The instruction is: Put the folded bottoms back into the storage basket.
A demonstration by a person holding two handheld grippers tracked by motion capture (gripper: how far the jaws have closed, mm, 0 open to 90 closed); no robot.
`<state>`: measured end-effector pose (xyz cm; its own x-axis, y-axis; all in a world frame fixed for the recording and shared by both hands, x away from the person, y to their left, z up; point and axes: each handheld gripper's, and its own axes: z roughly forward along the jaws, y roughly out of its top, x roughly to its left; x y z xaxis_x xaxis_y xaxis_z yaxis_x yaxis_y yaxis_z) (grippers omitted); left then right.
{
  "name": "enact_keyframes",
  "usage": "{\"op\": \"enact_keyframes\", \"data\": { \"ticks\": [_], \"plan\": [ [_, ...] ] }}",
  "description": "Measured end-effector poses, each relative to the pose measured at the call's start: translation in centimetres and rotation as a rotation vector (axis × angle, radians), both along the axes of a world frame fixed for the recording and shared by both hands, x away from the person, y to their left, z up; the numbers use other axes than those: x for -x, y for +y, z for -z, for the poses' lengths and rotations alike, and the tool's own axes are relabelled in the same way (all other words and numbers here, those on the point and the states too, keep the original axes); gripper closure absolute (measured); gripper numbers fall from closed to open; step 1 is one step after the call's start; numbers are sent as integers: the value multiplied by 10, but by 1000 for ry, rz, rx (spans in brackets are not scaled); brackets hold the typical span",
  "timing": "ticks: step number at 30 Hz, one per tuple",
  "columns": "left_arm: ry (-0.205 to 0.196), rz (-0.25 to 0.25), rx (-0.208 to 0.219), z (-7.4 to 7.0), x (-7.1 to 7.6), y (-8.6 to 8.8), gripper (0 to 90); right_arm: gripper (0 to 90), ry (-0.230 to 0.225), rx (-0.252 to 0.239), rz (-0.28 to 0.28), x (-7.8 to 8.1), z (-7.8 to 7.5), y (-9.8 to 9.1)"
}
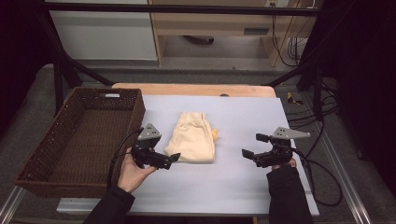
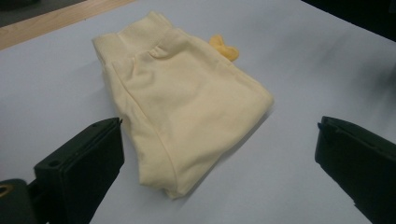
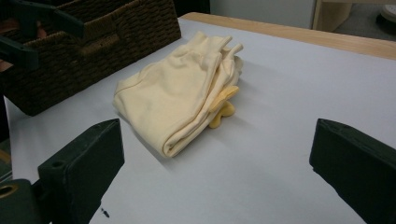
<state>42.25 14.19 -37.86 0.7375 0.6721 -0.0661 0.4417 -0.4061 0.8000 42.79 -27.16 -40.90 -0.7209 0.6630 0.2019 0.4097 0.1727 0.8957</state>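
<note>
The left gripper (image 1: 173, 157) has its two black jaws spread wide apart, and nothing is between them. It sits just beside the near left corner of the folded yellow cloth (image 1: 192, 137), very close, but I cannot tell if it touches. The right gripper (image 1: 254, 145) is spread wide too and holds nothing. It is well apart from the cloth, out on the right side of the white sheet (image 1: 243, 116). A hand (image 1: 131, 172) in a dark sleeve holds the left gripper from below. The jaws are flat, chunky black blocks with hard, smooth faces. Each gripper has a grey three-cornered plate on top and a black cable trailing off. The cloth lies in the middle of the sheet. It looks soft and thin, folded into a neat, long shape with a thicker band at the far end. In the left gripper view the folded edge near the jaws is rounded and puffy. A small, darker yellow bit (image 2: 224, 47) pokes out from its right side. The sheet is pale, smooth and flat, and it covers a wooden table (image 1: 196, 88) with a light brown edge. To the left stands a big brown basket (image 1: 135, 119), woven and bumpy, with straight walls and a handle hole.
</note>
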Motion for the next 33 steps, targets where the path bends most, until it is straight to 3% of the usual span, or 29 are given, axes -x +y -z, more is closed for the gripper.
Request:
{"op": "enact_keyframes", "data": {
  "ticks": [7, 14, 33],
  "plan": [
    [-6, -3, 0, 0, -10, -4, 13, 33, -1, 0, 0, 0, 0, 0],
    [13, -10, -13, 7, -22, -9, 13, 33, -5, -8, 0, 1, -1, -1],
    [47, -28, -2, 19, -52, -9, 13, 33, 4, 0, 2, 0, 1, 0]
  ]
}}
